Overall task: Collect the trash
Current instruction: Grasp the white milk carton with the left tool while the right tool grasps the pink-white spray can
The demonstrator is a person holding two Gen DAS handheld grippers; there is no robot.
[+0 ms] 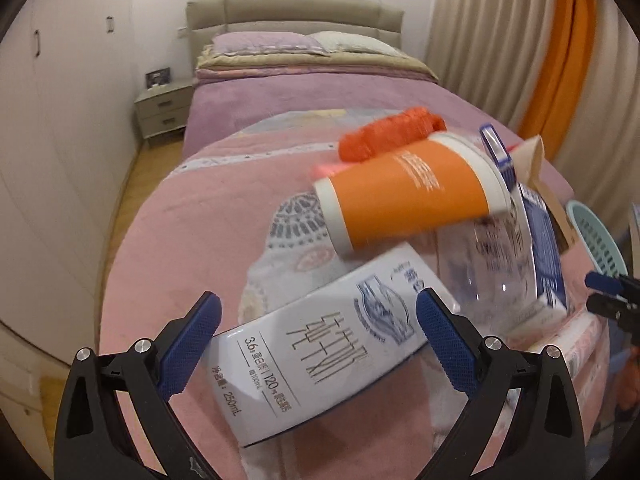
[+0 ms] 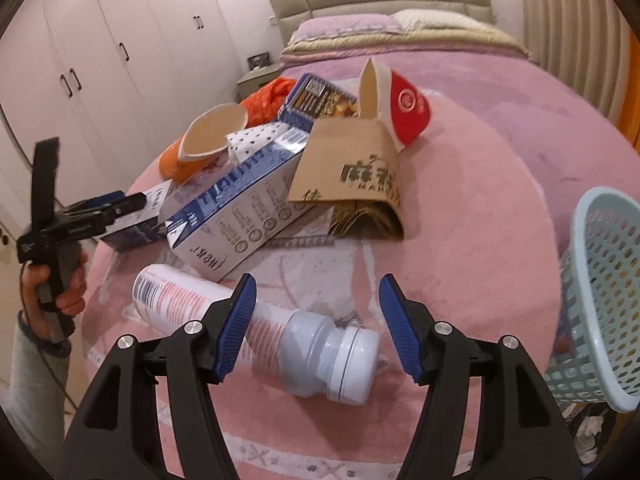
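Both claws are pitched steeply down over the foot of the bed (image 2: 480, 184), which carries a pink blanket and a heap of trash.

Left claw (image 1: 318, 328): I read its jaws as spread wide, blue pads clear of everything. A white milk carton (image 1: 320, 344) lies flat on the blanket between and just beyond the fingers, not pressed by either pad. Past it, an orange paper cup (image 1: 408, 196) lies on its side, leaning on the carton's far edge, beside a clear plastic container (image 1: 480, 264). In the right wrist view this claw comes in level from the left edge, and I see a hand (image 2: 60, 284) wrapped round its handle, grey sleeve below.

Right claw (image 2: 318, 322): jaws apart, about half spread, nothing gripped. A white plastic bottle (image 2: 256, 328) lies on its side on the blanket under the left finger, its cap end reaching into the gap; I cannot tell whether that finger touches it. The right pad is well clear.

Further trash beyond the bottle: a blue-and-white box (image 2: 240, 216), a brown paper bag (image 2: 352, 172), a red-and-white paper bowl (image 2: 404, 108), an orange plastic bag (image 2: 268, 96).

A pale blue basket (image 2: 600, 296) stands at the bed's right edge, tilted.
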